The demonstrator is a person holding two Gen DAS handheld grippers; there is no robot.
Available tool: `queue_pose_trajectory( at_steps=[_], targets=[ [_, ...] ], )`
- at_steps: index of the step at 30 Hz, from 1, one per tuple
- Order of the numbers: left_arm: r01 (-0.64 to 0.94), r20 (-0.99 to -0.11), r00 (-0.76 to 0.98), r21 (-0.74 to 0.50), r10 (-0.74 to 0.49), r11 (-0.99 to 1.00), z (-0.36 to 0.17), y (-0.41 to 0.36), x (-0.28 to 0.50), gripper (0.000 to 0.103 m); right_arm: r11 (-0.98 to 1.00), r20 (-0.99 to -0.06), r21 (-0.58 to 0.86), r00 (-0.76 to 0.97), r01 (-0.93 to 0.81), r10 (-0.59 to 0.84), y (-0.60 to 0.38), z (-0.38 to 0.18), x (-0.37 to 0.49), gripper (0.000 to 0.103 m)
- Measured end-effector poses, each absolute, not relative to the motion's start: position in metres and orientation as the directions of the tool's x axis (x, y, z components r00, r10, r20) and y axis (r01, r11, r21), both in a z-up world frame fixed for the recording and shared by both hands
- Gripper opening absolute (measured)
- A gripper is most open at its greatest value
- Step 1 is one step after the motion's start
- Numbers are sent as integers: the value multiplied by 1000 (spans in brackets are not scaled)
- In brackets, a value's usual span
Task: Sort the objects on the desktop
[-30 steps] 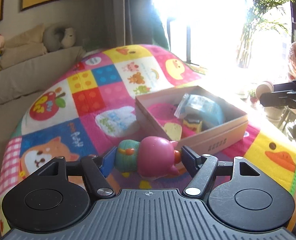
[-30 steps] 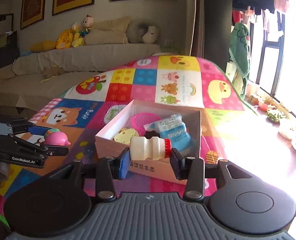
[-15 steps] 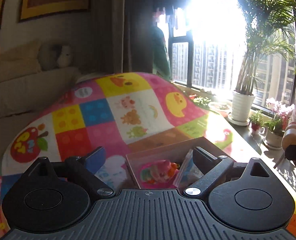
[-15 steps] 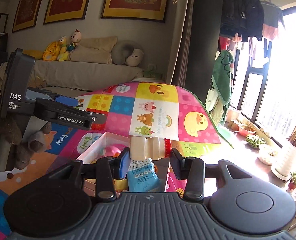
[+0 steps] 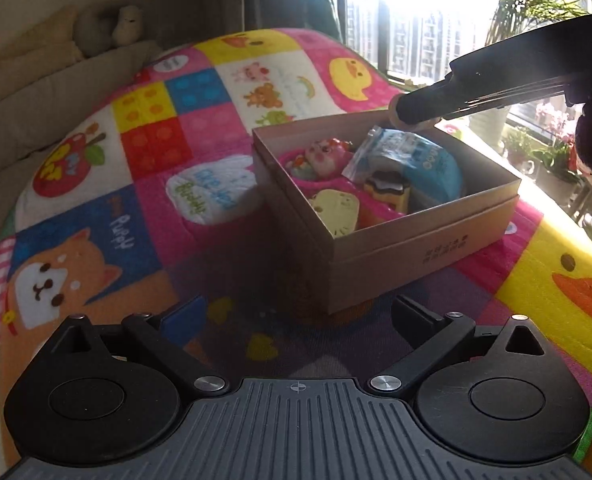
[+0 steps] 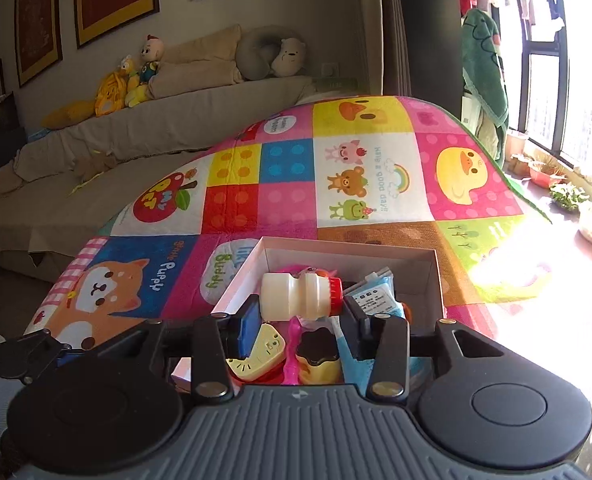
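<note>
A grey wall (image 6: pixel 356 20) is seen at the back, and framed pictures (image 6: pixel 112 0) with yellow borders are hung on it. Below them a beige sofa (image 6: pixel 136 148) is placed, on which cushions and plush toys (image 6: pixel 136 76) are laid. On the right, strong sunlight is let in through a large window (image 5: pixel 424 40), beside which potted plants (image 5: pixel 536 8) are set.

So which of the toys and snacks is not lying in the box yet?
The small white bottle with the red cap: it is clamped sideways in the right gripper above the cardboard box, while the others lie inside.
</note>
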State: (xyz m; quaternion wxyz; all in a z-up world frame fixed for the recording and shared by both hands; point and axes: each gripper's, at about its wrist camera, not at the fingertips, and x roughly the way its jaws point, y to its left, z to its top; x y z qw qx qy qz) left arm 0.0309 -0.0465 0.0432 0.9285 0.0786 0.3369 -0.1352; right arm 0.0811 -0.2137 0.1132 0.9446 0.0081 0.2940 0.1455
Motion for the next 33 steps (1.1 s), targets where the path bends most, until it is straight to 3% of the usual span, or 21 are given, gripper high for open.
queue_pose_trajectory(
  at_steps=[3, 5, 12, 15, 21, 23, 25, 33],
  targets=[
    [293, -654, 731, 42, -195, 955, 41, -44, 31, 102, 963, -559, 73, 789, -258, 254, -214, 109, 76, 55],
    [291, -654, 730, 37, -197, 956, 41, -44, 31, 102, 972, -544, 49, 810, -231, 220, -221, 108, 68, 70],
    [292, -648, 733, 25, -207, 956, 40, -51, 37, 102, 999, -536, -22, 844, -24, 8, -268, 89, 54, 93],
    [290, -642, 742, 47, -193, 956, 39, -57, 40, 102, 999, -537, -27, 843, -37, 16, -283, 74, 39, 103],
    [268, -652, 741, 62, -165, 961, 32, -61, 52, 102, 981, -580, -161, 815, -107, -7, -287, 42, 22, 103],
    [245, -650, 745, 60, -148, 968, 31, -59, 58, 102, 980, -594, -163, 804, -118, -1, -285, 36, 29, 87],
    [229, -657, 740, 47, -143, 972, 31, -56, 64, 103, 980, -595, -152, 804, -125, 11, -281, 35, 38, 78],
    [115, -639, 768, 90, -31, 989, 33, -36, 77, 102, 960, -530, -161, 841, -227, 110, -232, 41, 69, 72]
  ],
)
